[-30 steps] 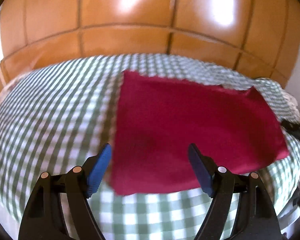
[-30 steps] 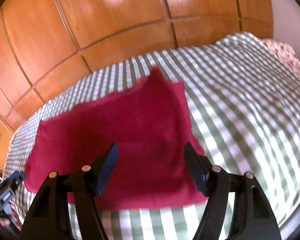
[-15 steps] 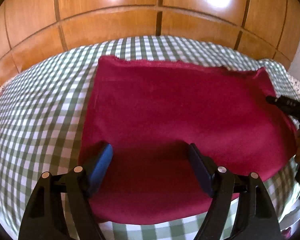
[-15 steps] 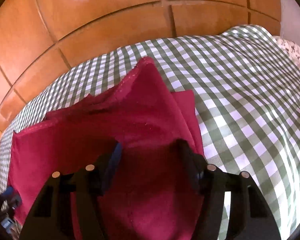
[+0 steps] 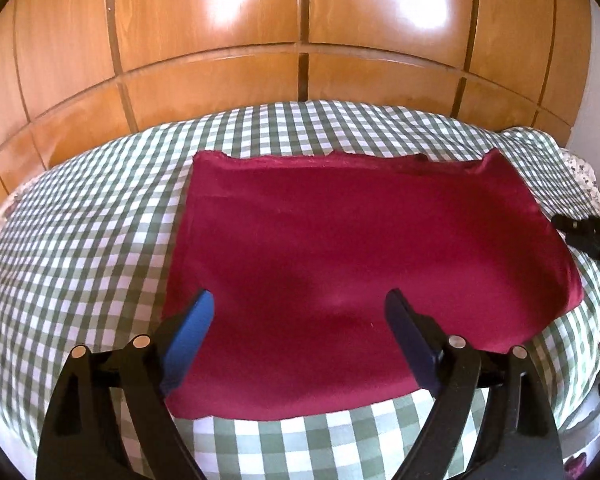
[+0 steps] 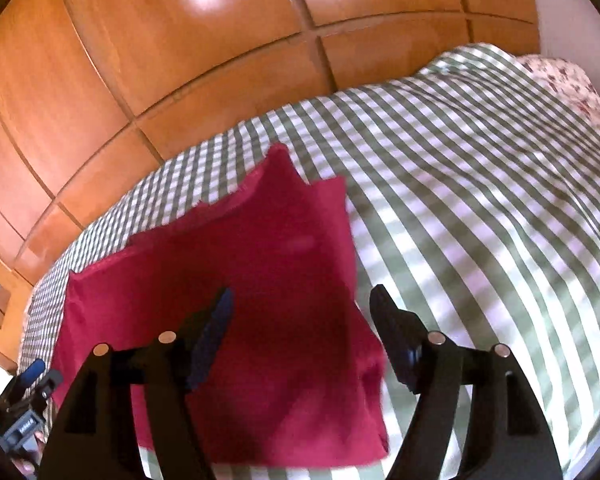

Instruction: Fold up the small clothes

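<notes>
Left wrist view: the left gripper [image 5: 298, 308] hangs over the near part of one red cloth [image 5: 360, 264], its jaws spreading wider apart and gripping nothing; the fabric lies flat beneath the gap, untouched by the blue pads [image 5: 192, 328]. Compared with half a second ago, more of the checked bedspread [image 5: 80, 232] shows beyond the cloth's far edge, and the cloth looks flatter at its 1 o'clock corner. The cloth sits in the middle of the bedspread, from 10 o'clock to 3 o'clock of the picture. At 3 o'clock the tip of the right gripper [image 5: 588, 236] reaches in just beside the cloth's right edge, much as it did half a second ago. One wooden panelled wall [image 5: 300, 32] fills the background from 9 to 3 o'clock. Nothing blocks the cloth apart from the gripper's own two fingers.

Right wrist view: the right gripper [image 6: 300, 312] is also released, jaws widening, with nothing clamped. Half a second ago raised fabric rose up between its fingers; now the red cloth [image 6: 260, 280] lies lower, though its far corner at 12 o'clock is peaked. The cloth's right edge runs under the gap. The picture is motion-blurred. At 8 o'clock the left gripper [image 6: 26, 392] shows at the cloth's far side. A floral fabric [image 6: 560, 80] lies at 2 o'clock on the bed.
</notes>
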A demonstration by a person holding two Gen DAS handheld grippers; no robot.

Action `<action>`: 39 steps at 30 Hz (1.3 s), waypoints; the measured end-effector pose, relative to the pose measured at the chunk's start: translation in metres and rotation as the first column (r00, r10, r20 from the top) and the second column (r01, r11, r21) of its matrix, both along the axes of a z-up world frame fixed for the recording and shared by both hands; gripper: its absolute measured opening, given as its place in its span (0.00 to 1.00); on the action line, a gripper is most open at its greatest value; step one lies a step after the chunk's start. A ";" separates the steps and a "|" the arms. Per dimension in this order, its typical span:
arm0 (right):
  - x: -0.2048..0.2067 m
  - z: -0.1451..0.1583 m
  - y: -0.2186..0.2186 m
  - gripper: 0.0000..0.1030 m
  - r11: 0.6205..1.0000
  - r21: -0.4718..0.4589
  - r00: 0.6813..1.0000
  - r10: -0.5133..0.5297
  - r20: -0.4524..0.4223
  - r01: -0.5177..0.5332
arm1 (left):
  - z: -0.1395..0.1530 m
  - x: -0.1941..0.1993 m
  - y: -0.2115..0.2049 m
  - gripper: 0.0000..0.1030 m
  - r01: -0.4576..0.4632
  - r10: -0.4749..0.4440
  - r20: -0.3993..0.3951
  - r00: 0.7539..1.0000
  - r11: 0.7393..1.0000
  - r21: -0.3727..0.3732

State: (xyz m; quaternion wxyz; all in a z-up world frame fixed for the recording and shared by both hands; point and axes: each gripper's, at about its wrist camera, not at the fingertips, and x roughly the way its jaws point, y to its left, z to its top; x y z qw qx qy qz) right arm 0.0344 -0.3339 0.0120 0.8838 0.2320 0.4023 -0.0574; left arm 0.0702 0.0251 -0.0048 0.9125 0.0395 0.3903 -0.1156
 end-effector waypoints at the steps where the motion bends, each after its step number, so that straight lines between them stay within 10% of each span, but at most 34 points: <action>1: -0.003 -0.003 0.000 0.68 1.000 0.007 1.000 0.001 -0.010 -0.001 | -0.001 -0.001 0.000 0.84 0.005 -0.005 -0.002 1.000 1.000 -0.001; 13: 0.000 0.029 0.042 0.66 0.984 -0.160 0.997 0.078 0.023 -0.074 | -0.006 -0.004 0.004 0.84 -0.001 0.001 -0.010 1.000 1.000 -0.008; 28: 0.181 -0.028 0.167 0.57 0.822 -0.339 0.889 0.408 -0.210 -0.457 | -0.011 0.029 0.019 0.84 -0.046 0.046 -0.029 0.998 0.999 0.002; 31: 0.186 -0.029 0.165 0.33 0.815 -0.322 0.876 0.430 -0.219 -0.481 | -0.014 0.038 0.019 0.84 -0.061 0.062 -0.026 0.998 0.998 0.017; 32: 0.186 -0.027 0.166 0.11 0.812 -0.335 0.878 0.427 -0.218 -0.478 | -0.015 0.040 0.019 0.84 -0.063 0.064 -0.029 0.998 0.998 0.022; 39: 0.186 0.000 0.167 0.05 0.857 -0.334 0.919 0.383 -0.095 -0.392 | -0.021 0.050 0.018 0.84 -0.090 0.091 -0.024 0.996 0.995 0.036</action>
